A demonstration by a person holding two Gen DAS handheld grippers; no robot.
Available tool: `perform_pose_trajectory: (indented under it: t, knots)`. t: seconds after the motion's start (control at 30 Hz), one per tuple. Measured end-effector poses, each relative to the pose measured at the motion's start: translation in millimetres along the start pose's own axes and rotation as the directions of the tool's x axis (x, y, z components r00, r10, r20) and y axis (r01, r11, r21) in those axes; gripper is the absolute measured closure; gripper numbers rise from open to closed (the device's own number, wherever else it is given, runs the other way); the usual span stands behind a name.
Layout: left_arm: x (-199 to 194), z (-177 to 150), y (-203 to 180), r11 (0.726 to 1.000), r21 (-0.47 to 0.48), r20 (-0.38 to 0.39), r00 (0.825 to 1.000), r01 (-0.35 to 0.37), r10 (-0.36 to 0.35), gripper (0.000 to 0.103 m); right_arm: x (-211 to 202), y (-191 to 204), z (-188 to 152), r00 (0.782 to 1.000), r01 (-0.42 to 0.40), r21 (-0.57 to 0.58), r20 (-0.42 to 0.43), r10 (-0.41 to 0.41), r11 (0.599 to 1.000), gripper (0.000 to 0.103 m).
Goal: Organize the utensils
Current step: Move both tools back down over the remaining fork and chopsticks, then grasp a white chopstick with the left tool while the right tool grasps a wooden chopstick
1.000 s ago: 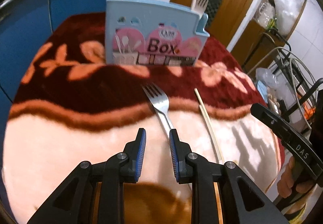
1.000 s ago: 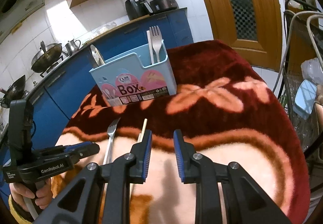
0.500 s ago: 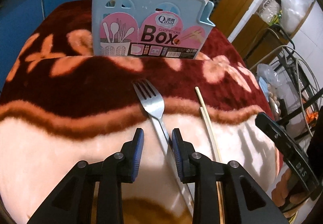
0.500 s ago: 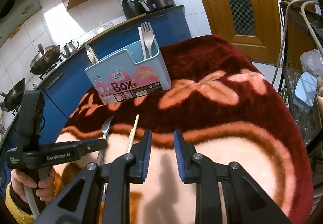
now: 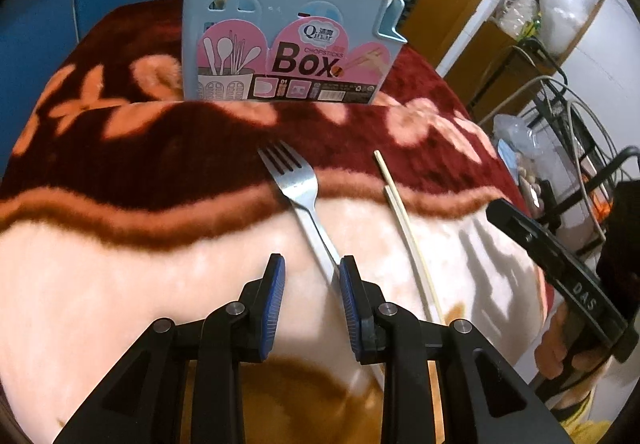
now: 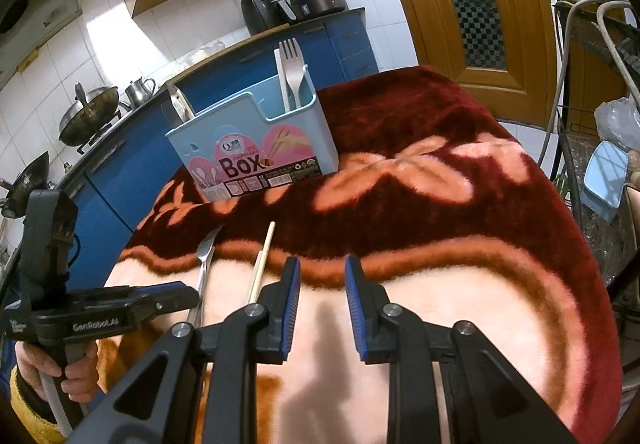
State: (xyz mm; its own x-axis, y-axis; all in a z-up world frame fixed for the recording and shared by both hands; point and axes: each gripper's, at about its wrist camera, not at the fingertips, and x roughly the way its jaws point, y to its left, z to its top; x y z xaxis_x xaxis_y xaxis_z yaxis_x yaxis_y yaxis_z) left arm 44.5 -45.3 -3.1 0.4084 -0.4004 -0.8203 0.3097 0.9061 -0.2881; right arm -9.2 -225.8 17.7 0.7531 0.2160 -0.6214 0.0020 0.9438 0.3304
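Steel wok (image 6: 86,118) only right-wrist-visible

Both fisheye views bend hard toward their black rounded corners, curving door frames and counter edges. Light is warm and fairly bright. It falls in dappled patches across the blanket (image 5: 120,148) around the utensil box (image 5: 288,40), whose front face is evenly lit. A soft shadow lies on the blanket under the right hand-held gripper (image 6: 320,290). White wall tiles (image 6: 104,40) behind the box glare. Focus is sharp centrally, softer at the rims.
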Motion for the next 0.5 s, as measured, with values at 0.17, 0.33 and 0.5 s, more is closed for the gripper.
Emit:
perform_pose_trajectory:
  t: [0.17,0.33,0.5]
  knots:
    - [4,3,-4,1.0,0.017,-0.023,1.0,-0.014,0.015,0.075,-2,7,-3,1.0,-0.002,-0.016,0.002,0.002,1.0,0.078]
    - [13,17,-1,1.0,-0.027,-0.097,0.995,0.016,-0.019,0.09,-4,11,-3,1.0,-0.002,-0.021,0.004,0.002,1.0,0.078]
    - [11,15,2,0.997,-0.07,-0.107,0.993,0.037,-0.044,0.095,-9,13,-3,1.0,-0.003,-0.03,0.012,0.004,1.0,0.078]
